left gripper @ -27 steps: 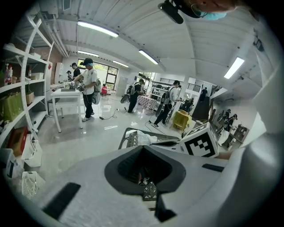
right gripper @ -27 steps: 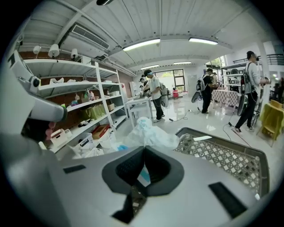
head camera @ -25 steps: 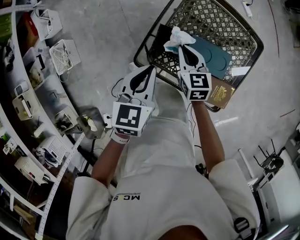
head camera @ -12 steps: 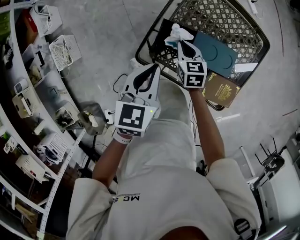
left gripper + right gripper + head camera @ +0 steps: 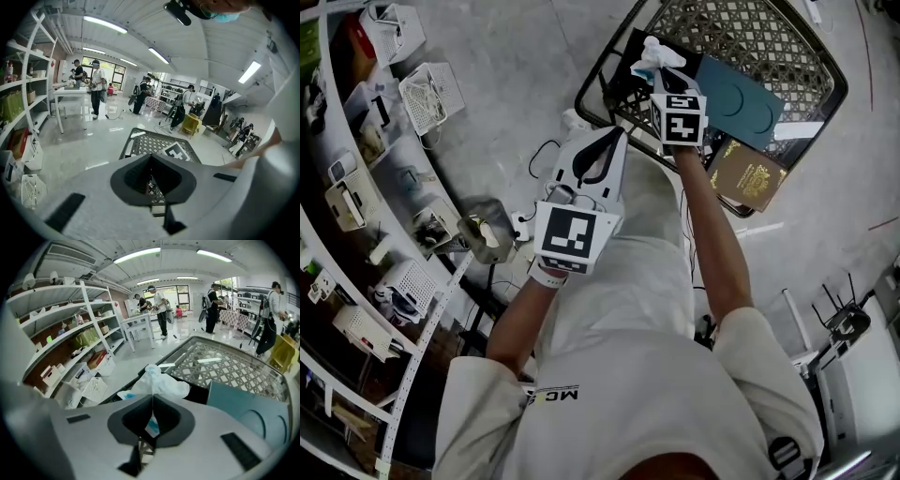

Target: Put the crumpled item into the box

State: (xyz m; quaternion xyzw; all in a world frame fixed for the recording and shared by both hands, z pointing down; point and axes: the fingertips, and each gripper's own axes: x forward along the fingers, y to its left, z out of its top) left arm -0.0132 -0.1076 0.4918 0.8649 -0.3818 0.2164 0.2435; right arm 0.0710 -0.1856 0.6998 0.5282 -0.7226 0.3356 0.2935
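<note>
A crumpled white and blue wrapper (image 5: 654,54) sticks out from the tips of my right gripper (image 5: 661,79), which is shut on it. In the right gripper view the wrapper (image 5: 159,380) bulges just past the closed jaws of the right gripper (image 5: 152,398). It hangs over the near left corner of the black lattice box (image 5: 741,33), whose grid floor (image 5: 225,364) lies beyond. My left gripper (image 5: 614,136) is shut with nothing in it, held lower and nearer, just outside the box's near rim (image 5: 154,143).
A teal folder (image 5: 741,94) lies in the box and a brown booklet (image 5: 752,175) rests on its near rim. Curved shelving (image 5: 356,197) with white baskets and devices runs along the left. Cables (image 5: 539,159) trail on the floor. People stand by tables far off.
My right gripper has carried the wrapper forward, farther over the box's corner. The left gripper has drifted slightly forward and stays shut.
</note>
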